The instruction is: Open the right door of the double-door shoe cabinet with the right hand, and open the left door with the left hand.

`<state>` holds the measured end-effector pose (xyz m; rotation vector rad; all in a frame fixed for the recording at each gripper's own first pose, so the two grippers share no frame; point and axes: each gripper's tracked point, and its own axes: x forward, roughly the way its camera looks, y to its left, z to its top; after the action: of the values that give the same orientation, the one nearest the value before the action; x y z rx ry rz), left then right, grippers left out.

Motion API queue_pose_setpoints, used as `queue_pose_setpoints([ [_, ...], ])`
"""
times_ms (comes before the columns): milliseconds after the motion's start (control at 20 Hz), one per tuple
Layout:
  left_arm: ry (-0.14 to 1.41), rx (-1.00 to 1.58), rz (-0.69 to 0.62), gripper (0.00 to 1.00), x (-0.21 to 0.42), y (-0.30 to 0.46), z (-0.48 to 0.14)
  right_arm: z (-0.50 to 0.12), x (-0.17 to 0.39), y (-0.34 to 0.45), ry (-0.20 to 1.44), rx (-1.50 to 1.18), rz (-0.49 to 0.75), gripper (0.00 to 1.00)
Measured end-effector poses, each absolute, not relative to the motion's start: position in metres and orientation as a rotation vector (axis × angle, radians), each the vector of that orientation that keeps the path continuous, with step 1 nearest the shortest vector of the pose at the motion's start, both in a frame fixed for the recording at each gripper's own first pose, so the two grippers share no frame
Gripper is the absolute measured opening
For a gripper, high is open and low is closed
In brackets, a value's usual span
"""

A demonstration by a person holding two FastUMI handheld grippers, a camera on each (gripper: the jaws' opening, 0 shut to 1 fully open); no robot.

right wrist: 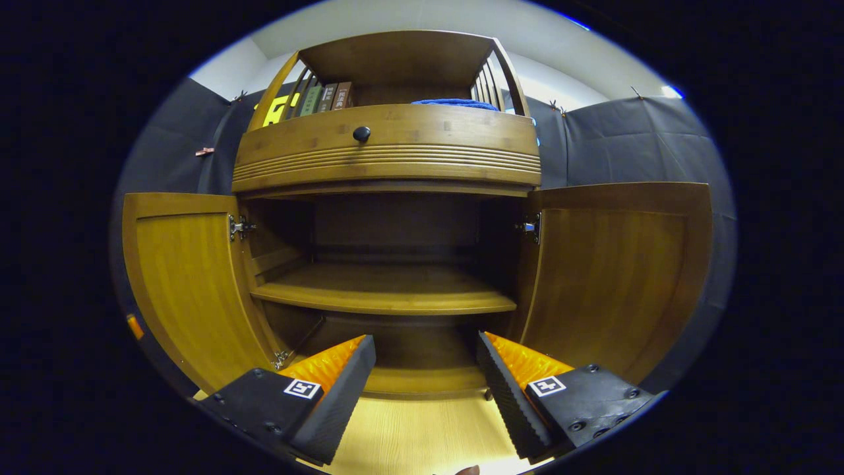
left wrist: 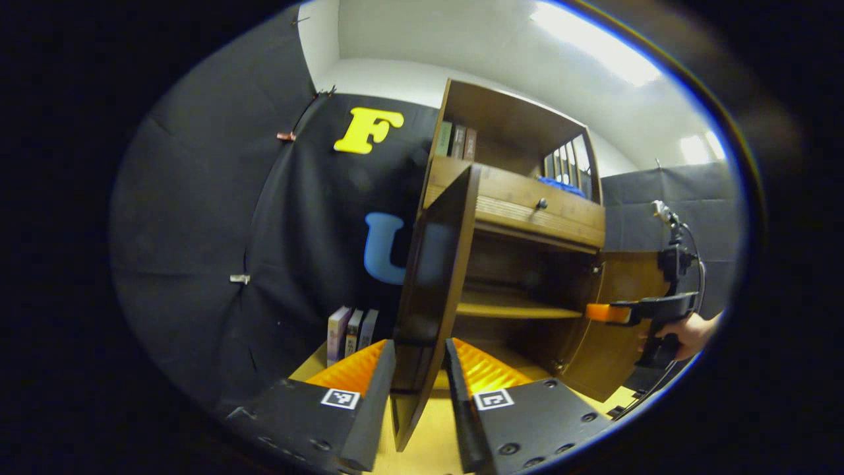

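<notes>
The shoe cabinet (right wrist: 389, 152) stands upright straight ahead in the right gripper view, both tall doors swung outward, the left door (right wrist: 188, 284) and right door (right wrist: 613, 277) flanking the shelf (right wrist: 382, 293). In the left gripper view the left gripper (left wrist: 419, 363) has its fingers spread either side of the left door's free edge, seen edge-on; whether they press it is unclear. The right gripper (right wrist: 425, 376) is released, holding nothing; the books' (right wrist: 326, 97) spines are too small to read.
</notes>
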<state>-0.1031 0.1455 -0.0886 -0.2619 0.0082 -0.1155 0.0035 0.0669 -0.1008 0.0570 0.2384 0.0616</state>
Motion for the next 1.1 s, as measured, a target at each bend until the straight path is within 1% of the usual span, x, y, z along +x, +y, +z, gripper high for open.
queue_pose_setpoints([
  [50, -0.008, -0.254, -0.121, 0.62, -0.105, 0.143, -0.078, -0.095, 0.0, 0.069, 0.229, 0.07, 0.062, 0.96],
  [150, -0.021, -0.22, -0.136, 0.78, -0.105, 0.134, -0.065, -0.085, -0.007, 0.072, 0.208, 0.097, 0.059, 0.96],
  [200, -0.024, -0.197, -0.143, 0.86, -0.103, 0.128, -0.059, -0.08, -0.011, 0.074, 0.2, 0.106, 0.059, 0.98],
  [250, -0.025, -0.178, -0.149, 0.94, -0.102, 0.122, -0.053, -0.074, -0.017, 0.076, 0.191, 0.113, 0.057, 0.98],
  [350, -0.006, -0.154, -0.146, 0.96, -0.095, 0.109, -0.049, -0.064, -0.025, 0.08, 0.187, 0.137, 0.058, 0.98],
  [400, 0.015, -0.15, -0.142, 0.93, -0.09, 0.103, -0.052, -0.062, -0.029, 0.082, 0.196, 0.147, 0.061, 1.0],
  [450, 0.04, -0.15, -0.142, 0.95, -0.085, 0.097, -0.054, -0.06, -0.035, 0.084, 0.199, 0.154, 0.063, 0.95],
  [500, 0.057, -0.147, -0.149, 0.96, -0.079, 0.09, -0.057, -0.056, -0.039, 0.084, 0.196, 0.16, 0.064, 0.98],
  [600, 0.077, -0.125, -0.168, 0.95, -0.075, 0.074, -0.057, -0.05, -0.041, 0.083, 0.188, 0.164, 0.059, 0.98],
  [850, 0.088, -0.081, -0.219, 0.95, -0.074, 0.038, -0.055, -0.052, -0.045, 0.078, 0.201, 0.175, 0.061, 0.97],
  [900, 0.092, -0.083, -0.226, 0.95, -0.074, 0.032, -0.055, -0.052, -0.046, 0.077, 0.202, 0.179, 0.062, 0.96],
  [950, 0.097, -0.082, -0.231, 0.95, -0.074, 0.028, -0.056, -0.052, -0.047, 0.077, 0.201, 0.179, 0.064, 0.92],
  [1000, 0.102, -0.076, -0.235, 0.95, -0.075, 0.025, -0.057, -0.052, -0.048, 0.077, 0.198, 0.174, 0.067, 0.96],
  [1050, 0.103, -0.067, -0.236, 0.95, -0.075, 0.023, -0.057, -0.051, -0.049, 0.077, 0.194, 0.169, 0.07, 0.92],
  [1100, 0.103, -0.062, -0.238, 0.93, -0.075, 0.022, -0.059, -0.05, -0.049, 0.077, 0.19, 0.164, 0.073, 0.96],
])
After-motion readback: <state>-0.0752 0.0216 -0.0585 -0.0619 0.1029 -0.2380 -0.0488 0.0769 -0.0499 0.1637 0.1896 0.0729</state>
